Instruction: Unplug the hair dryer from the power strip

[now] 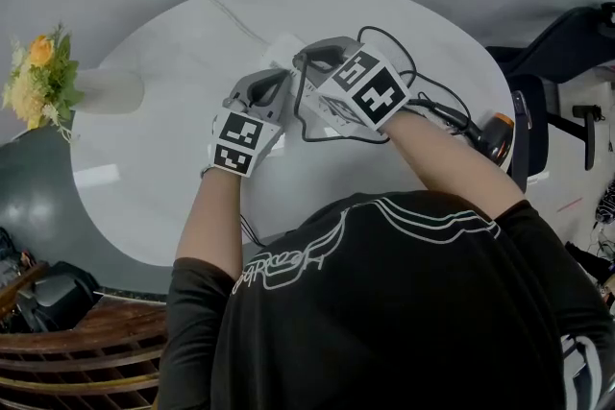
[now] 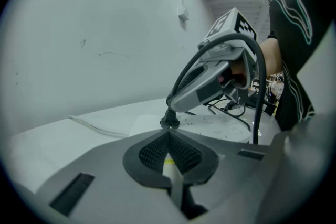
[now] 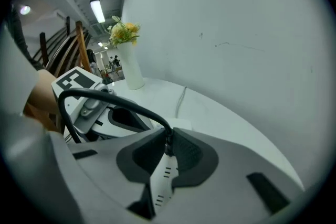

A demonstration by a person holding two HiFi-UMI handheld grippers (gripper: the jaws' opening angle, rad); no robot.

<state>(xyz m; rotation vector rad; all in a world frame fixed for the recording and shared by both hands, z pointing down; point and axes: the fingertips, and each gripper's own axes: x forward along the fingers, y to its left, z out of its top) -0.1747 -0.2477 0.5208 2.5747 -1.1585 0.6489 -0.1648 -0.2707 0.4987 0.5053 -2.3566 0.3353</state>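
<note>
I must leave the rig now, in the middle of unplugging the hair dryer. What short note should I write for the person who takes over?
Left claw: shut and empty, tips down at the white power strip right beside the plug, seemingly steadying the strip.
Right claw: shut on the plug, with the black cord looping away from it.
Hair dryer: lies untouched near the right edge of the round table in the head view.
Done: the plug is gripped.
Left: the plug looks still seated, so pull it out of the power strip, then release.
</note>
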